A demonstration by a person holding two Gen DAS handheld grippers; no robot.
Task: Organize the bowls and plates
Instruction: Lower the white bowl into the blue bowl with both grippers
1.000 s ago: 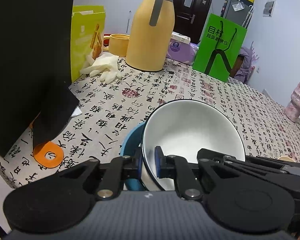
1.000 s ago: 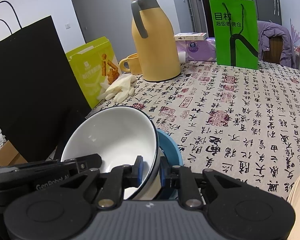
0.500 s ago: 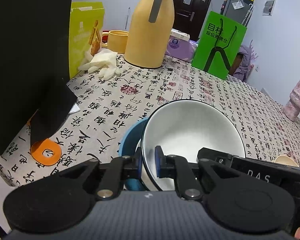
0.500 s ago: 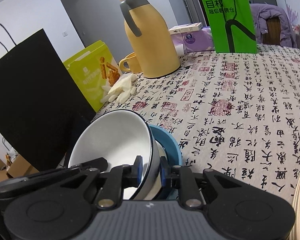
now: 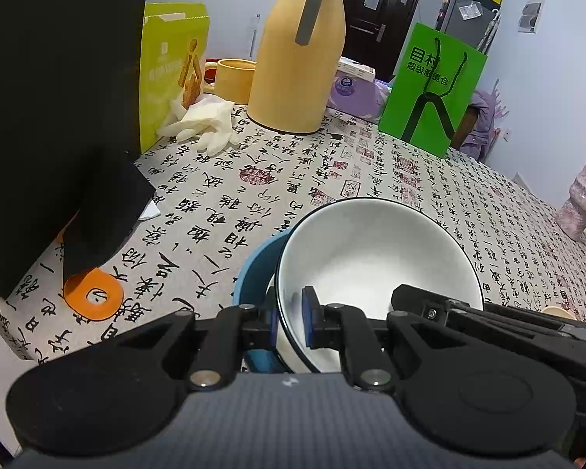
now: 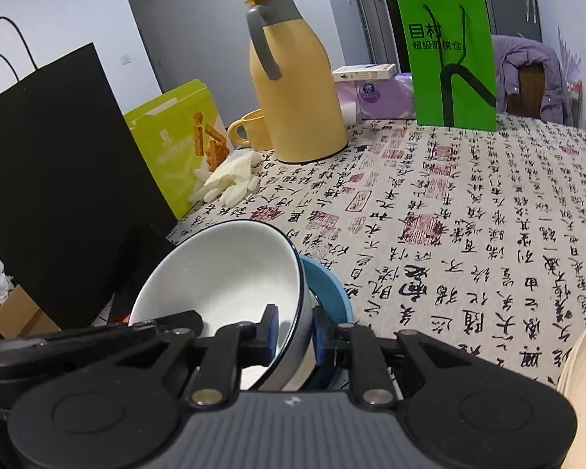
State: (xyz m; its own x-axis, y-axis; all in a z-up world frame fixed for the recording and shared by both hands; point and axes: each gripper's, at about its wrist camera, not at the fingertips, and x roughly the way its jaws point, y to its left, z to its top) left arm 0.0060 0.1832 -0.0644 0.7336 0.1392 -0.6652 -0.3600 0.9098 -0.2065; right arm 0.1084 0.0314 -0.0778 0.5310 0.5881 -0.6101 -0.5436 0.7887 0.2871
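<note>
A white bowl (image 5: 371,258) with a dark rim is tilted over a blue bowl (image 5: 254,277) near the table's front edge. My left gripper (image 5: 291,322) is shut on the white bowl's left rim. My right gripper (image 6: 295,334) is shut on the opposite rim of the white bowl (image 6: 230,273), with the blue bowl (image 6: 330,289) just behind it. Each gripper's black arm also shows in the other view, the right gripper (image 5: 449,308) and the left gripper (image 6: 97,336). I cannot tell whether the two bowls touch.
A black paper bag (image 5: 50,109) stands close on the left, with an orange ring (image 5: 93,293) at its foot. Farther back are a yellow-green box (image 5: 172,66), white gloves (image 5: 207,125), a yellow jug (image 5: 301,58), a mug (image 5: 234,80) and a green bag (image 5: 429,90). A cream plate (image 6: 582,371) lies at right.
Both grippers keep their grip on the white bowl. The right wrist view has drifted slightly; the left wrist view is almost the same.
</note>
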